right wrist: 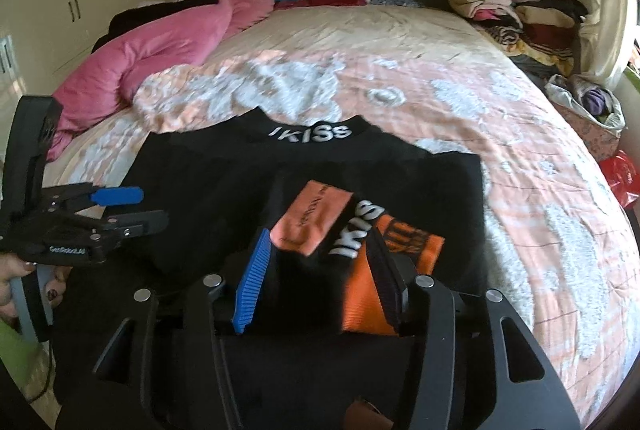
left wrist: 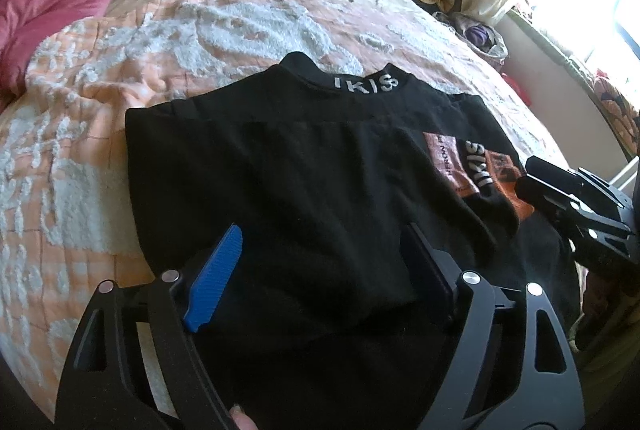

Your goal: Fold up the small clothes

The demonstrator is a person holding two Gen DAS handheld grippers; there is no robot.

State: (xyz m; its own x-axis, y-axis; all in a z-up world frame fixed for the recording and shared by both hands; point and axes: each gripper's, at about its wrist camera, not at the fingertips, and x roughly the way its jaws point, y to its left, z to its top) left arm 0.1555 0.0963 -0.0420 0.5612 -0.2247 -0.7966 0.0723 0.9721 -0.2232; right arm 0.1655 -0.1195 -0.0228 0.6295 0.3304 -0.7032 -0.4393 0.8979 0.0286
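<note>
Two grippers hang over one black top point(left wrist: 280, 166) spread on the peach-and-white bedspread point(left wrist: 100, 78), its collar printed with white letters lying far ahead of both sets of fingers. The left gripper point(left wrist: 320, 262) stands wide, blue pad on one side and dark pad on the other, with plain black cloth spanning the gap beneath; I cannot tell whether the pads actually touch the fabric. The right gripper point(right wrist: 320, 266) is also spread, a little less so, and the orange-and-pink printed sleeve point(right wrist: 360, 230) folded across the body lies straight ahead between its fingers, the dark one seeming to rest against the orange cuff. Neither holds anything, as far as I can judge. To do this fold well, I would say each should come down on the hem edge nearest it, pinch both layers together (the sleeve must not slip out sideways), then carry the hem forward toward the collar at an even pace so the crease runs square. Beyond the collar, at the far end of the bed, sit a pink duvet point(right wrist: 160, 46) and a pile of folded clothes point(right wrist: 516, 14).
</note>
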